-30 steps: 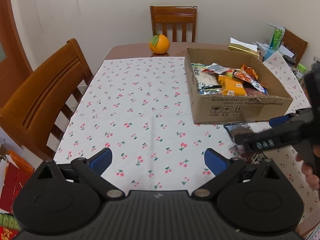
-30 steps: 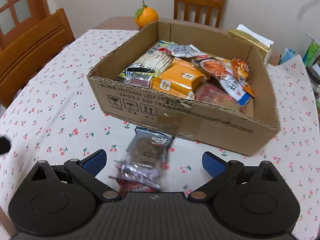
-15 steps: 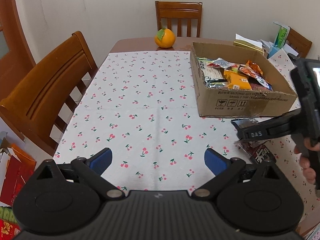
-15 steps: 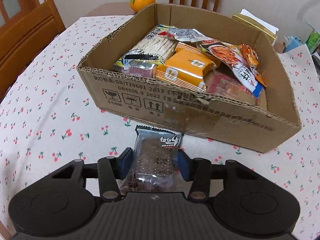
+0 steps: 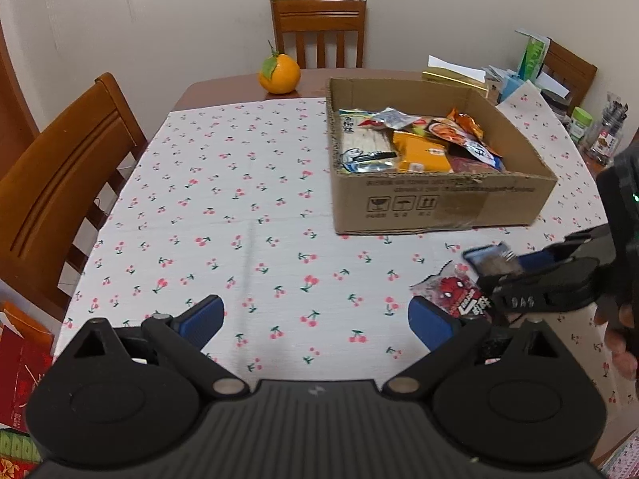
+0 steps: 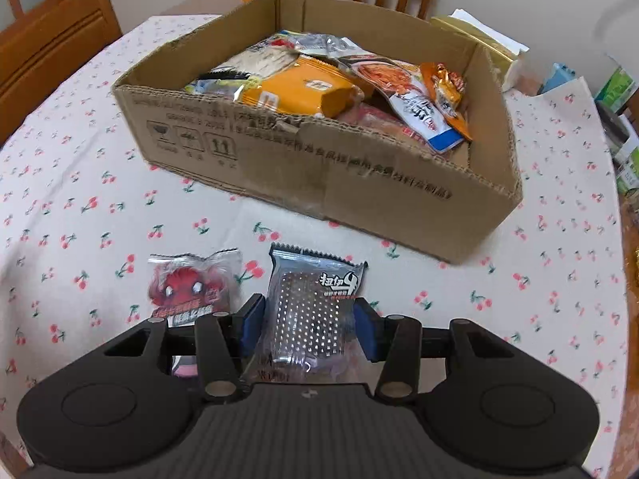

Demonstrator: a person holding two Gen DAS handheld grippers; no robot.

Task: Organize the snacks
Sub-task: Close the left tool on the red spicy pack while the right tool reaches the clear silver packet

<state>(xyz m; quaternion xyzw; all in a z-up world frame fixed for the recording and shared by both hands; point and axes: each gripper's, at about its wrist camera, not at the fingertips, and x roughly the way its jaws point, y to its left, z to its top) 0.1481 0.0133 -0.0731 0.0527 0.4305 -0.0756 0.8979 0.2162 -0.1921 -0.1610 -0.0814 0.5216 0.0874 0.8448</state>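
A cardboard box stands on the cherry-print tablecloth, filled with several snack packets, an orange one among them. My right gripper is shut on a dark grey snack packet, its blue pads pressing both sides, in front of the box. Just left of it a red cartoon-print packet lies on the cloth. The left wrist view shows the box, the red packet and the right gripper gripping the dark packet. My left gripper is open over the cloth, with nothing between its fingers.
An orange fruit sits on bare wood at the table's far end. Wooden chairs stand at the left and far side. Papers, cartons and jars crowd the far right corner. A person's hand holds the right gripper.
My right gripper went from wide open over two packets to shut on the dark one, then drew back from the box, uncovering the red packet. The left gripper stayed open.
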